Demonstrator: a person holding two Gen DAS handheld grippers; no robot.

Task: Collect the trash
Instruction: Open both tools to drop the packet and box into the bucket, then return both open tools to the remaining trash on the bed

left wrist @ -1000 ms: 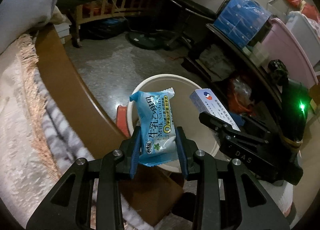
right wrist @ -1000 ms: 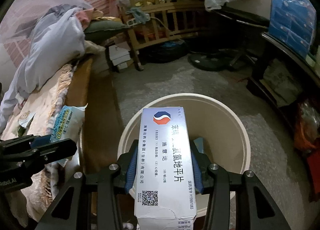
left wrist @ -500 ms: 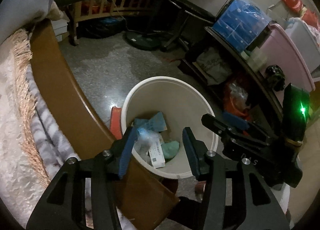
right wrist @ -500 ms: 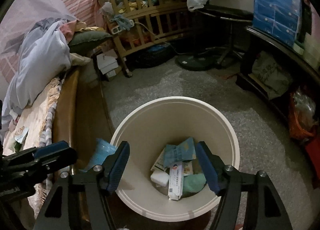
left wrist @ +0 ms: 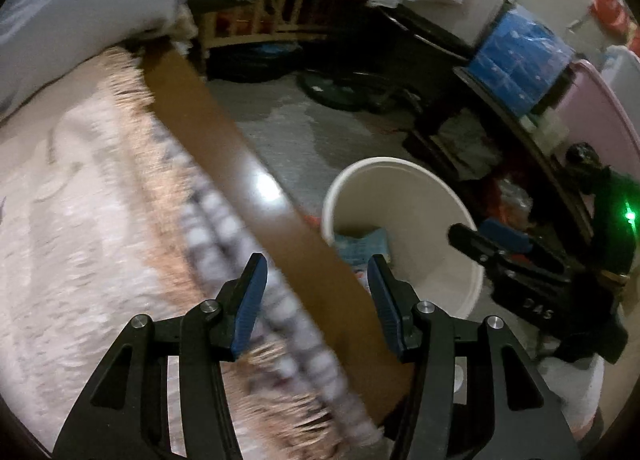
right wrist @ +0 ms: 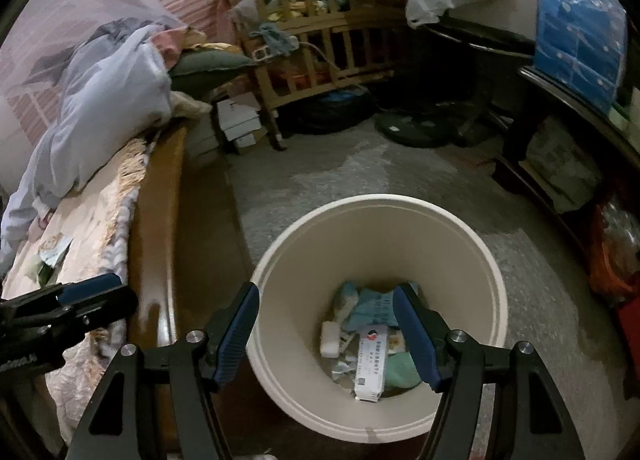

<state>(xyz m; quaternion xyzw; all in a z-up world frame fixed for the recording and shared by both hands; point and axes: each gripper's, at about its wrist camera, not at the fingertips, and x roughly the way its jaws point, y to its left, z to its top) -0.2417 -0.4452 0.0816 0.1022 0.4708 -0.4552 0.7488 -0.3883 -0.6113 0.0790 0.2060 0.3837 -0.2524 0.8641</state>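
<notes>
Two grippers are in your hands, and both are empty.

From the left wrist view, your left gripper (left wrist: 316, 272) has its blue-padded fingers (left wrist: 250, 296) spread, with nothing between them. It points down at the brown wooden bed rail (left wrist: 248, 196) that runs slantwise across the view, with the fringed blanket (left wrist: 92, 220) on the mattress to the left of the rail. This view is blurred. The cream bin (left wrist: 404, 176) stands on the grey floor (left wrist: 280, 116) just beyond the rail, to the right of your fingers, and blue packaging shows inside it. Your right gripper (left wrist: 476, 238) reaches in from the right edge, over the bin's near rim.

From the right wrist view, your right gripper (right wrist: 326, 304) hangs over the bin (right wrist: 304, 256) with its fingers (right wrist: 236, 336) spread wide and nothing pinched. The trash lies at the bottom of the bin: a white box (right wrist: 370, 364) with printed text, a blue wrapper (right wrist: 374, 306), a small white block (right wrist: 331, 344) and something green (right wrist: 400, 374). Your left gripper (right wrist: 88, 296) shows at the left edge, over the bed. A wooden crib (right wrist: 308, 28) stands at the far side of the floor.
</notes>
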